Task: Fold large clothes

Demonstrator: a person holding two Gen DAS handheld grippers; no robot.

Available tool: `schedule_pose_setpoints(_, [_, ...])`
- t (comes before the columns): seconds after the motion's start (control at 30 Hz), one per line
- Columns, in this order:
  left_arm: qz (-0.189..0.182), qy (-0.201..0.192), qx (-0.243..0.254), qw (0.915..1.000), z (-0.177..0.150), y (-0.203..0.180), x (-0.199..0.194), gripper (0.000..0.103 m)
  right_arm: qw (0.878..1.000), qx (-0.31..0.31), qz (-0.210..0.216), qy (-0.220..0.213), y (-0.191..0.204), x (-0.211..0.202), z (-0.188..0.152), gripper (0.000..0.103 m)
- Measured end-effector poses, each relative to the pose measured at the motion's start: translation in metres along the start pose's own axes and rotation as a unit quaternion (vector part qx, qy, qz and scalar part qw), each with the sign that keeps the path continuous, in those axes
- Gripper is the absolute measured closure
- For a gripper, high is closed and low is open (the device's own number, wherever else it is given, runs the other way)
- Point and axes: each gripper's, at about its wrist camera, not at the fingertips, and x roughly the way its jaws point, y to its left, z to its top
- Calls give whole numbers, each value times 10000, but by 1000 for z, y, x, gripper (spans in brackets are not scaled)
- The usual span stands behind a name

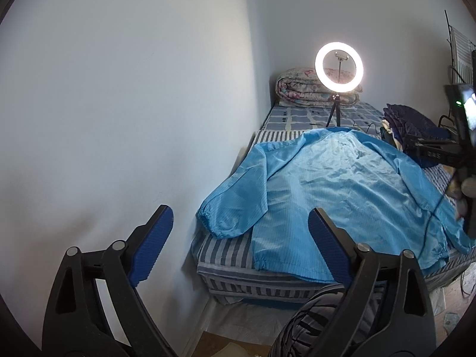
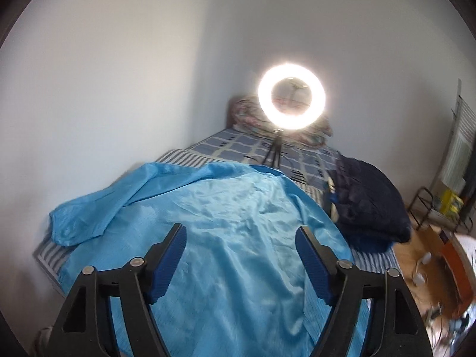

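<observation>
White walls close in on a narrow bed (image 1: 226, 270) pushed into the corner of a small room, its striped sheet giving way to a blue checked cover nearer the head. Spread flat across the bed lies a large sky-blue jacket (image 1: 342, 184), collar toward the far end, one elastic-cuffed sleeve (image 1: 229, 199) angled down along the wall side and ending near the bed's foot, the hem reaching the near edge of the mattress. A lit ring light (image 1: 339, 67) on a short black tripod stands on the checked cover just beyond the collar, with a rolled floral quilt (image 1: 300, 89) against the wall behind it. A pile of dark navy clothing (image 2: 372, 205) sits on the bed's open side, just beside the jacket's shoulder.

At the foot of the bed, the left gripper (image 1: 241, 229) hangs off the wall-side corner, its blue-padded jaws spread wide with nothing between them; the near cuff and hem lie past its tips, untouched. The right gripper (image 2: 241, 244) is poised above the middle of the jacket's lower half, its jaws parted somewhat less than its partner's and likewise holding nothing, the cloth below showing clear of the pads. From the left-hand camera, the right tool's black body (image 1: 440, 151) shows at the frame's edge beside the dark pile. A wooden floor with scattered items is blurred at the right.
</observation>
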Motion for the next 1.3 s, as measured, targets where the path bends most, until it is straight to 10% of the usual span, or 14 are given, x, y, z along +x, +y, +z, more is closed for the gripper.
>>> schedule_pose_setpoints(0.17, [75,206,38,9998,-20,5,7,13,9977,-594,324,51,28,63,12,33])
schedule_pose_setpoints(0.3, [145,362,66,9992,-32,10,10,18,9876,-525,1374,553,60,104,30,50])
schedule_pose_setpoints(0.63, [343,499,-210,9979,-45,45,10,32,8982,-964,4022,1492,229,137,46,62])
schedule_pose_setpoints(0.87, [512,589,-318,9964,-55,62,7,34,8667,-1235,4488,1790,308,140,24,62])
schedule_pose_setpoints(1.23, [544,720,-381,9952,-66,64,9,34,8700,-1239,4235,2199,372,172,-17,63])
schedule_pose_setpoints(1.3, [572,731,-357,9950,-66,63,10,34,8734,-1252,4090,2328,379,179,-23,94])
